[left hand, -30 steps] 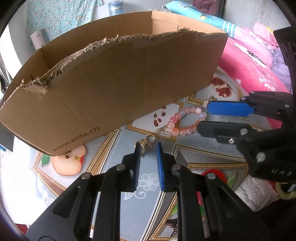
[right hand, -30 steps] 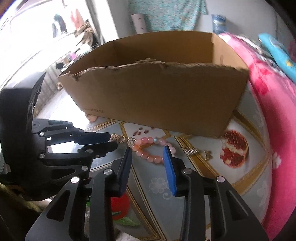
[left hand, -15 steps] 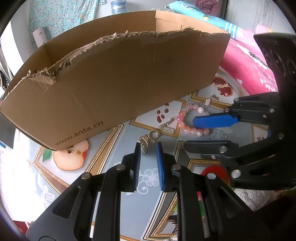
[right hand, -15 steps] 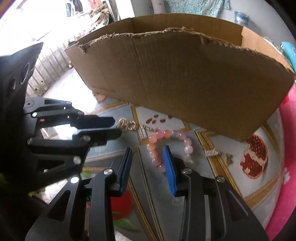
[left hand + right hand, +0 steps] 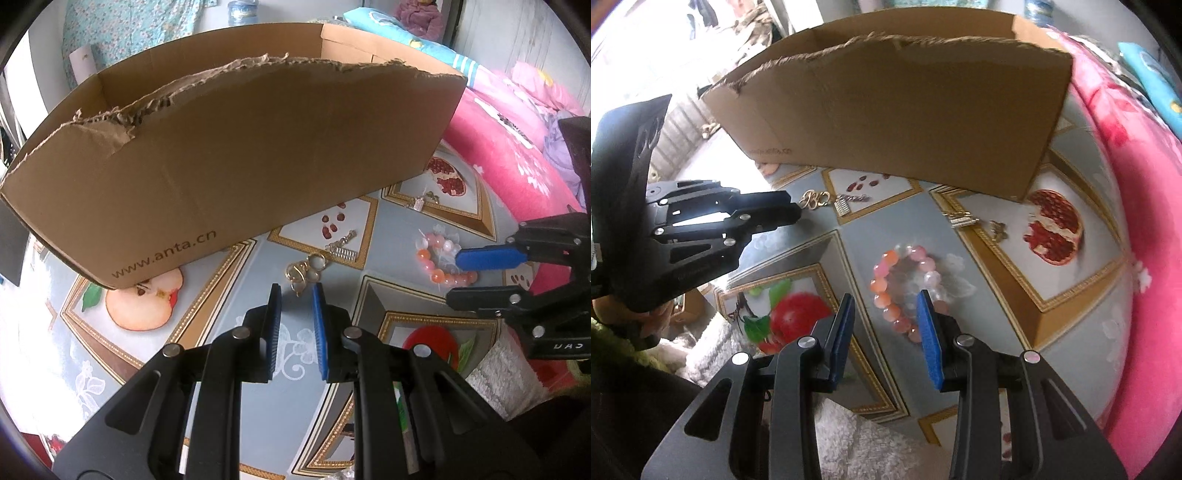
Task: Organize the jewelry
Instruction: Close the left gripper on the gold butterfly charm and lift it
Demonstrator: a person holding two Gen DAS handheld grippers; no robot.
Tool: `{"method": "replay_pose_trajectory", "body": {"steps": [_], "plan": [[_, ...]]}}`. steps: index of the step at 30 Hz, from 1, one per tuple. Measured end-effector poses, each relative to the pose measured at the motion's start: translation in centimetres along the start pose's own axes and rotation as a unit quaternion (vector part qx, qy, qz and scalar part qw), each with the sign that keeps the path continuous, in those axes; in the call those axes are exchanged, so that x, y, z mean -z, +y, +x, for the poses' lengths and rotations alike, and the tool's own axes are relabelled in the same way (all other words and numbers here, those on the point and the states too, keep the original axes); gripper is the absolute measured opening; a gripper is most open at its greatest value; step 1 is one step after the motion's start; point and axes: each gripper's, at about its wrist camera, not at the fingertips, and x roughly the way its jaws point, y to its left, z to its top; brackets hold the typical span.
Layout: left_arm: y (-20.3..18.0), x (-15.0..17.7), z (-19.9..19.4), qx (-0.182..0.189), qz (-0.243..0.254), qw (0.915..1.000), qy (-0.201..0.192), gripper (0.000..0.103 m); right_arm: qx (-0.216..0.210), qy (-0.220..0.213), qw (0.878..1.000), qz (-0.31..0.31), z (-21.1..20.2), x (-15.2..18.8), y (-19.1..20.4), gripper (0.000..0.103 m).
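Note:
A pink and orange bead bracelet (image 5: 886, 288) lies on the fruit-print tablecloth (image 5: 221, 369). My right gripper (image 5: 886, 297) stands open over it, its right fingertip resting across the beads. In the left wrist view the bracelet (image 5: 432, 258) sits at that gripper (image 5: 453, 277) on the right. A gold clasp with rings (image 5: 303, 271) lies just ahead of my left gripper (image 5: 296, 291), whose jaws stand a little apart and press on nothing. A silver charm (image 5: 340, 253) is linked to the clasp. The open cardboard box (image 5: 236, 147) stands behind.
A second silver charm (image 5: 962, 219) and a small gold piece (image 5: 997, 229) lie near the box's right corner. A pink quilt (image 5: 1145, 221) borders the table on the right. A white towel (image 5: 857, 435) lies at the near edge.
The bead bracelet has slid to the right, away from the gold clasp and silver charm, together with my right gripper. The left gripper and the clasp have stayed put.

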Motion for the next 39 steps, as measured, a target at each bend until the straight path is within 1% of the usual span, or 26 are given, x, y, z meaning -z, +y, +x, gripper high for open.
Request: {"method": "replay_pose_trajectory", "body": {"steps": [8, 13, 18, 25, 32, 39], "plan": [[-0.2, -0.4, 0.4, -0.005, 0.019, 0.9998, -0.003, 0.016, -0.008, -0.034, 0.999, 0.019, -1.3, -0.7, -0.3, 0.034], [-0.2, -0.5, 0.5, -0.005, 0.023, 0.9997, -0.004, 0.015, -0.010, -0.035, 0.999, 0.016, -0.9, -1.3, 0.1, 0.034], [0.4, -0.1, 0.1, 0.000, 0.018, 0.9998, -0.004, 0.006, -0.010, -0.037, 0.999, 0.013, -0.4, -1.7, 0.6, 0.034], [0.6, 0.2, -0.2, 0.003, 0.020, 0.9998, -0.006, 0.006, -0.009, -0.041, 0.999, 0.009, -0.3, -2.1, 0.8, 0.034], [1.2, 0.6, -0.9, 0.014, 0.011, 0.9998, -0.009, 0.006, -0.009, -0.044, 0.999, 0.007, -0.5, -2.2, 1.0, 0.034], [1.4, 0.5, -2.6, 0.040, 0.005, 0.9985, -0.037, 0.006, -0.010, -0.044, 0.999, 0.006, -0.5, -2.2, 1.0, 0.034]]}}
